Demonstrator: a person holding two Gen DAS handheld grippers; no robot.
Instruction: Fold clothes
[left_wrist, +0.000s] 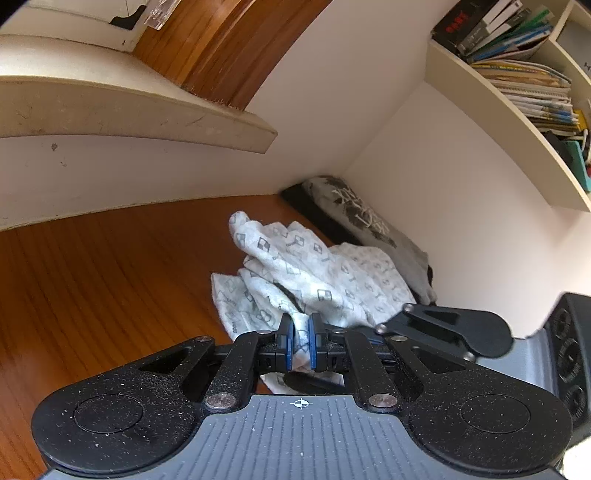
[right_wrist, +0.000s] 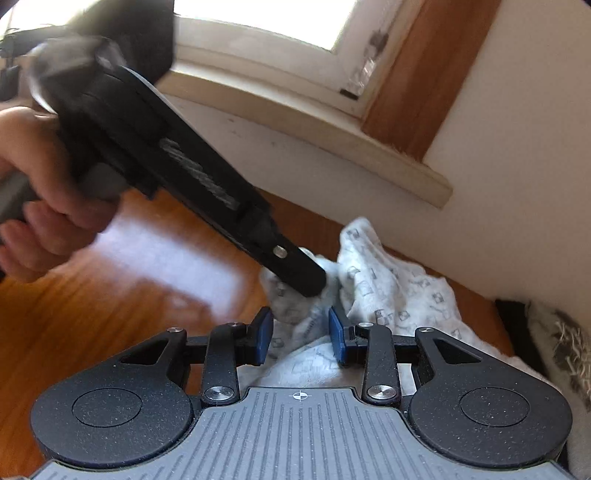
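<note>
From the left wrist, a white garment (left_wrist: 295, 273) printed with small grey squares lies crumpled on the wooden counter (left_wrist: 110, 266), just in front of a grey printed shirt (left_wrist: 373, 221) that sits in the corner against the wall. The left claw (left_wrist: 300, 345) is clamped tight on a bunched fold of the near edge of the white garment, the cloth pinched between its blue pads. Part of the right claw (left_wrist: 443, 328) shows just beside it. From the right wrist, the same white garment (right_wrist: 399, 291) spreads between this view's claw and the wall. The right claw (right_wrist: 301, 339) stands partly open, cloth lying between its blue pads without being pressed. A hand (right_wrist: 48, 206) holds the left claw (right_wrist: 310, 282), whose tip is buried in the cloth.
</note>
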